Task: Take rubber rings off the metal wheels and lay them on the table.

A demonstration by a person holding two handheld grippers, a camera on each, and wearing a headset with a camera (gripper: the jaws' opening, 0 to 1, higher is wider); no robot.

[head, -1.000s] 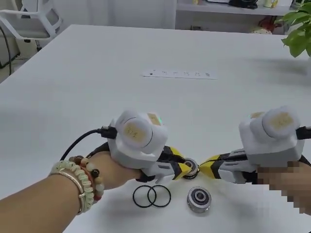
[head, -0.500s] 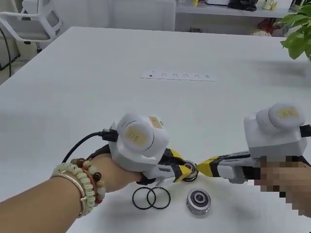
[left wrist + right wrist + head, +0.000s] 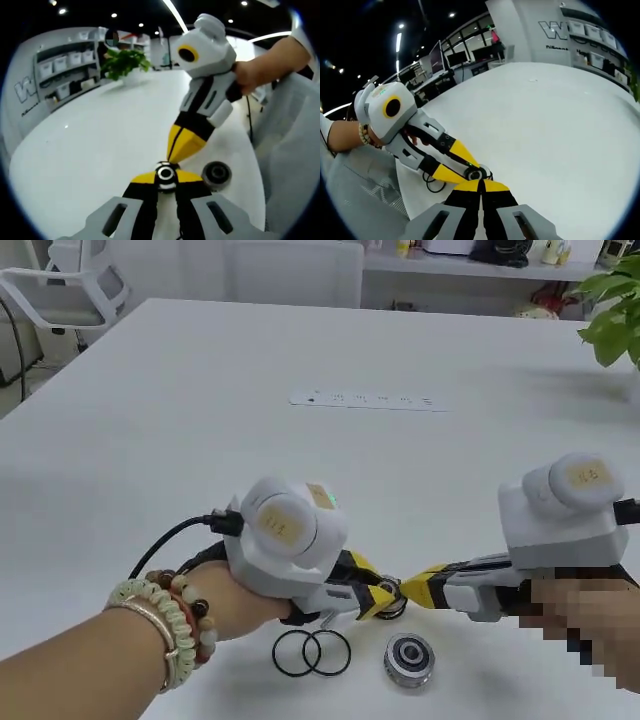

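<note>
My left gripper (image 3: 376,597) is shut on a small metal wheel (image 3: 391,595), holding it just above the white table (image 3: 200,420). In the left gripper view the wheel (image 3: 165,175) sits between the yellow-tipped jaws of the left gripper (image 3: 165,178). My right gripper (image 3: 412,588) comes in from the right with its jaws shut, pinched at the wheel's rim on its black rubber ring (image 3: 486,174). The right gripper view shows the right gripper (image 3: 481,184) touching the held wheel (image 3: 474,173). Two loose rubber rings (image 3: 312,652) lie overlapping on the table. A second wheel (image 3: 408,659) lies beside them.
A white power strip (image 3: 368,399) lies across the middle of the table. A plant (image 3: 612,310) stands at the far right edge and an office chair (image 3: 60,285) at the far left. A black cable (image 3: 165,537) trails from the left gripper.
The view has shifted a little. Both grippers stay joined at the held wheel, which has lifted slightly; the right gripper has tilted and its hand has drawn back a little.
</note>
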